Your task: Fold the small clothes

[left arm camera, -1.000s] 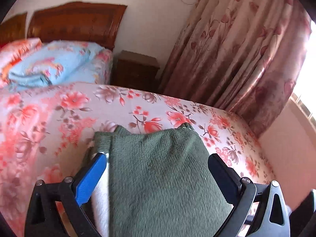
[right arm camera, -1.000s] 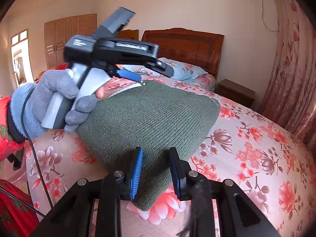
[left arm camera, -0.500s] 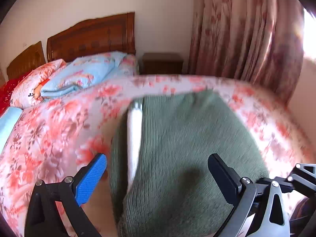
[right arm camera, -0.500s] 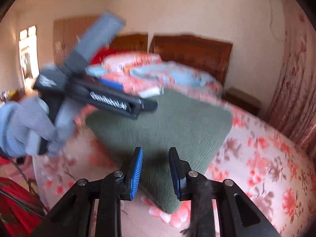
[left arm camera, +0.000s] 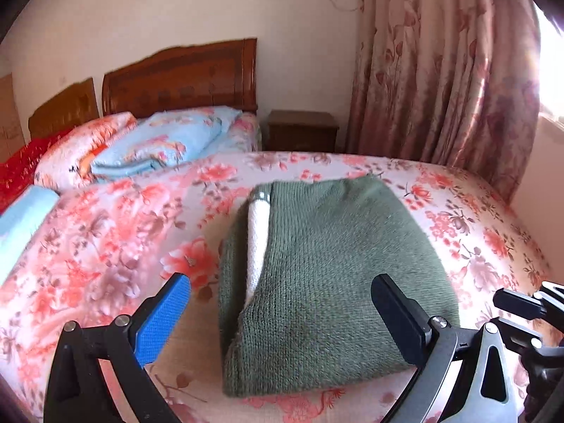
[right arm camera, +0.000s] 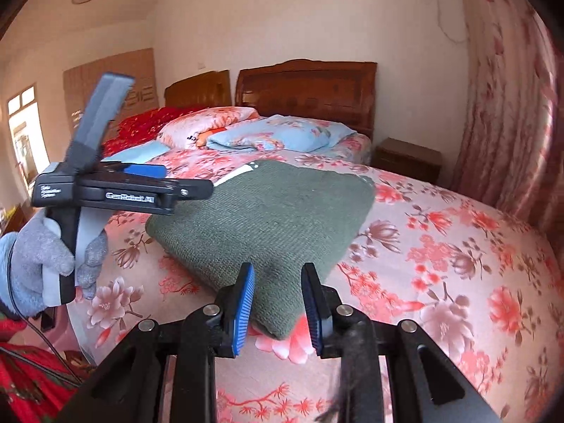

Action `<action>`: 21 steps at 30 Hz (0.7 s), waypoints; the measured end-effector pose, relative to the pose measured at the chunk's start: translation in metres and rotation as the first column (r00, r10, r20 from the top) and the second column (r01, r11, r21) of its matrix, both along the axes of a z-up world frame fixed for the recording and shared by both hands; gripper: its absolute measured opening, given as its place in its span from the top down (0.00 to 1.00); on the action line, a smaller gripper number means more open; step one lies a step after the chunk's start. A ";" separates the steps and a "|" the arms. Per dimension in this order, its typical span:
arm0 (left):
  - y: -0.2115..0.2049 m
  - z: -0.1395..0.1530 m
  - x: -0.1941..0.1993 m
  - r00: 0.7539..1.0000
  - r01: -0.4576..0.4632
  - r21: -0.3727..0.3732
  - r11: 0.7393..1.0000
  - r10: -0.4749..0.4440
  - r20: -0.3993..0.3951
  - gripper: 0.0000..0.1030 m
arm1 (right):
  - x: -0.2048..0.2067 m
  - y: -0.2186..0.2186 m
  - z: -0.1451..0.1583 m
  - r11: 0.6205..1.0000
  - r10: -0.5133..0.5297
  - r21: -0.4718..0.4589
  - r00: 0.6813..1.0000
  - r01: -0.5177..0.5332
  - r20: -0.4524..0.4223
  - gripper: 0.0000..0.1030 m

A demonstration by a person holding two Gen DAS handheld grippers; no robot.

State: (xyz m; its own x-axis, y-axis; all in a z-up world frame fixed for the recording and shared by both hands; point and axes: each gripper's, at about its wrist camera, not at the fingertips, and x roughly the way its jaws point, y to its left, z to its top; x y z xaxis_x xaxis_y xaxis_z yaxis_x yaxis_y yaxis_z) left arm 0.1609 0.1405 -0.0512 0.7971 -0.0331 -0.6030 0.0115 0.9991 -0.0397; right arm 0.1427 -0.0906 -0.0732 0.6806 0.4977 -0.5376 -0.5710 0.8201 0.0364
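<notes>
- Green knit sweater (left arm camera: 331, 282) – coarse ribbed weave, folded to a thick rectangle w/ white lining strip at one edge; flat on floral bedspread (left arm camera: 105, 232).
- Left gripper (left arm camera: 282, 313): jaws wide apart, above sweater's near edge, not touching.
- Right gripper (right arm camera: 278, 303): narrow gap, empty – sweater's near corner just beyond tips.

Left gripper (right arm camera: 169, 179) — black frame, white lettering on its side, grey handle, blue pad at the fingertip. A grey knit glove (right arm camera: 53, 250) wraps that handle, a thin black cable trailing behind it — silver screws sit behind the right gripper (right arm camera: 278, 299)'s blue ribbed pads.
</notes>
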 end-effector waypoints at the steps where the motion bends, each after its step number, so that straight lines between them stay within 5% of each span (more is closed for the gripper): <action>1: -0.001 0.004 -0.003 1.000 0.002 -0.004 1.000 -0.002 0.011 0.00 | -0.001 -0.003 0.000 1.000 -0.012 0.006 1.000 0.012 -0.008 0.73; 11: -0.009 0.041 -0.039 0.993 -0.035 -0.025 0.999 0.038 0.111 0.00 | -0.033 -0.012 0.019 0.999 -0.025 0.033 0.999 0.023 0.043 0.72; 16: 0.000 0.032 -0.044 0.976 -0.203 0.004 0.979 0.203 0.075 0.00 | -0.041 -0.007 0.019 0.999 -0.014 0.039 0.999 0.013 0.041 0.72; 21: 0.000 0.020 -0.061 0.984 -0.167 -0.020 0.986 0.167 0.063 0.00 | -0.047 -0.005 0.014 0.999 -0.031 0.035 1.000 0.031 0.005 0.72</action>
